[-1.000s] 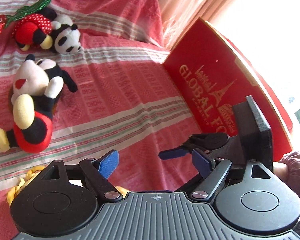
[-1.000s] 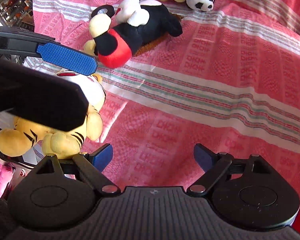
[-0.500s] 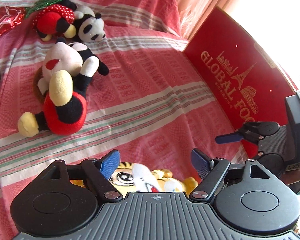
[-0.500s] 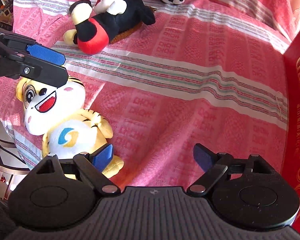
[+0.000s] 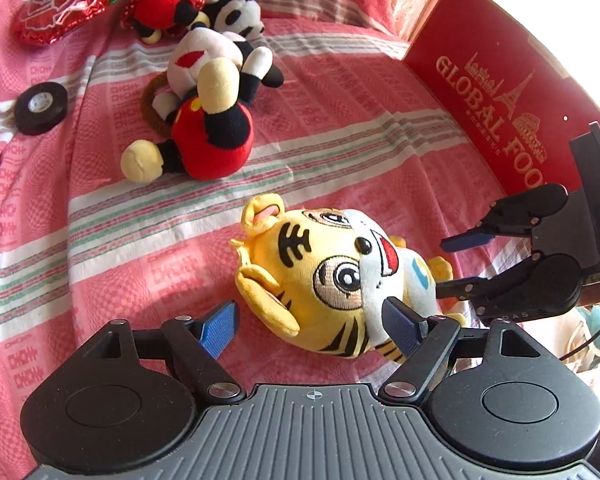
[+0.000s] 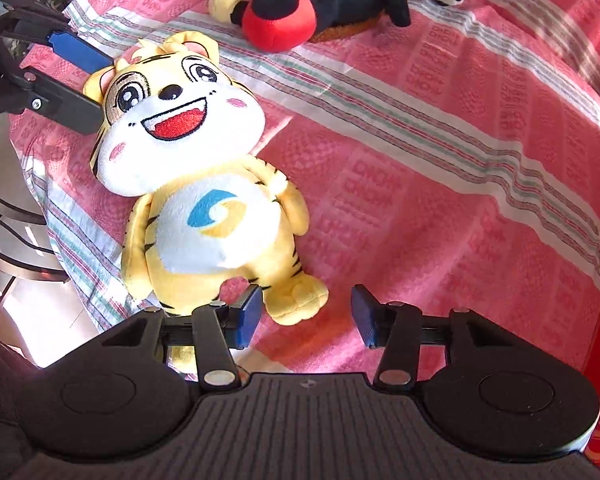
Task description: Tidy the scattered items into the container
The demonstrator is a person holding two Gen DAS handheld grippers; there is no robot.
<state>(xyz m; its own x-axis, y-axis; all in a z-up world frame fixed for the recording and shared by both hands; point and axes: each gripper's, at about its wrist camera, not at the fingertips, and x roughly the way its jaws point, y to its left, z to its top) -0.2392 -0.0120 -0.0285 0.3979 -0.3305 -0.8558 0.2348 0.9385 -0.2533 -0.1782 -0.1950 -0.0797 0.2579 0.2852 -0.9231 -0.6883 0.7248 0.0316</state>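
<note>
Both grippers have moved in on the tiger toy point(image 5: 340, 280). Left gripper point(image 5: 308, 328) is wide open w/ the head now between its fingers; right gripper point(image 6: 306, 316) is wide open at a foot. Nothing grabbed yet. Red box point(image 5: 496, 92) sits far right.

Tiger toy point(image 6: 204, 184) — soft plush; bedspread point(image 6: 440, 160) — woven cloth, matt.
</note>
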